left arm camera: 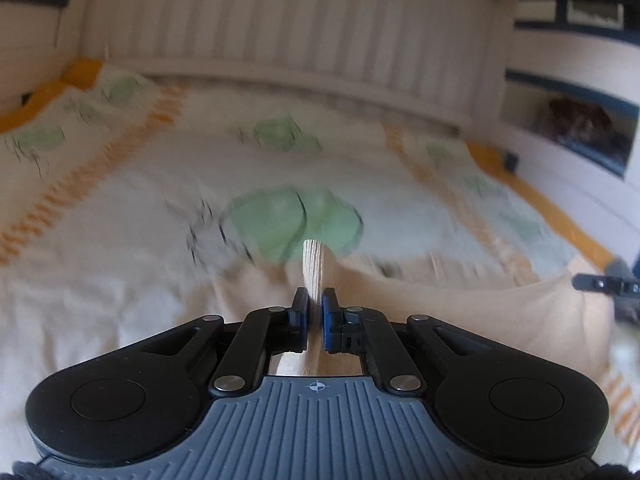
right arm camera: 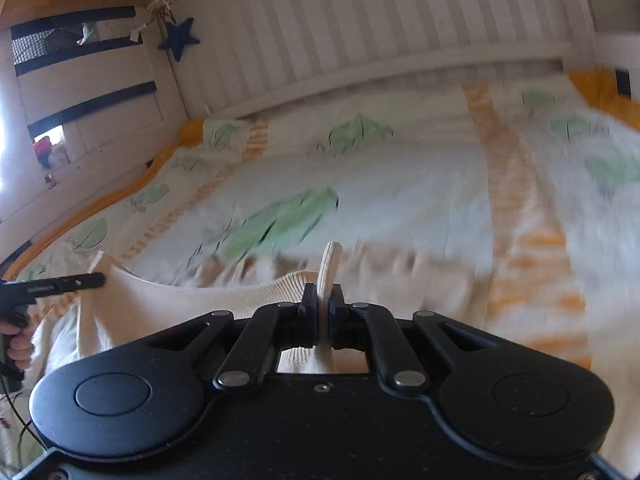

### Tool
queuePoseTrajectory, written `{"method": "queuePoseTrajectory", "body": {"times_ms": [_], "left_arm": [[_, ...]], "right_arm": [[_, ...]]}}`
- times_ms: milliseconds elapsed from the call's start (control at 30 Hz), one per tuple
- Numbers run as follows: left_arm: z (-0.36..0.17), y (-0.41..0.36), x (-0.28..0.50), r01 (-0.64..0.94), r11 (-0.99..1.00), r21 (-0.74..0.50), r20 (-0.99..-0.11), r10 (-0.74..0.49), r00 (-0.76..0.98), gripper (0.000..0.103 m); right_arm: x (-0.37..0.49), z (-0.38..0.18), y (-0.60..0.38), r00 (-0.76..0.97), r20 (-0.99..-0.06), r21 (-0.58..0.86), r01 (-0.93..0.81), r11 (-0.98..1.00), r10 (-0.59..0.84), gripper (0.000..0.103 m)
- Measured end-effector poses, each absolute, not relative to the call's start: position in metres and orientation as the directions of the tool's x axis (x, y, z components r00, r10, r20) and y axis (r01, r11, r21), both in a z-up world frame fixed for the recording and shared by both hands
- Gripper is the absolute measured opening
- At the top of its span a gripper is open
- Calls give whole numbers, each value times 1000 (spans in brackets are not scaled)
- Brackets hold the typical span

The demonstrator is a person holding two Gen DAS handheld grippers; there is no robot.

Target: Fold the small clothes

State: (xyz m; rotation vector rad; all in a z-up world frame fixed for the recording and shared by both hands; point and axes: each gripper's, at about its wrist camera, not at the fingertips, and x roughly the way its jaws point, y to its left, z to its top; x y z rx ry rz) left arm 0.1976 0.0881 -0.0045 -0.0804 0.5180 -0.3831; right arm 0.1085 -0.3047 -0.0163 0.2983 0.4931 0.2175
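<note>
While both of my tongs are clamped on the cream knit garment, the left gripper and the right gripper each pinching a fold of one edge, it hangs stretched between them above the leaf-print bedspread. I judge the folding barely begun: corners gripped, no fold laid yet.

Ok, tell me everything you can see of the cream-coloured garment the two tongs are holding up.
The cream garment looks like a fine ribbed knit, pale beige and plain. Both tongs are shut on its upper edge: the left tongs pinch a narrow upright fold, and the right tongs pinch another. Between them the edge sags in a shallow curve, and the rest hangs down towards the leaf-printed bedspread. Its shape and type cannot be made out.
</note>
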Motion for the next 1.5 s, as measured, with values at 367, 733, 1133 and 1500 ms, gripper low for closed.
{"method": "queuePoseTrajectory", "body": {"times_ms": [367, 733, 1133, 1500], "left_arm": [[-35, 52, 322, 284, 952, -116, -560, -299, 773, 7], [-90, 71, 343, 144, 989, -44, -680, -135, 721, 6], [-53, 80, 308, 162, 985, -58, -679, -157, 717, 28], [-50, 39, 204, 341, 937, -79, -661, -306, 685, 46]], "right_arm": [[242, -65, -301, 792, -585, 281, -5, 960, 176, 10], [264, -103, -297, 725, -676, 227, 31, 974, 134, 10], [227, -71, -327, 811, -575, 331, 110, 937, 108, 61], [129, -68, -286, 786, -605, 240, 32, 970, 124, 77]]}}
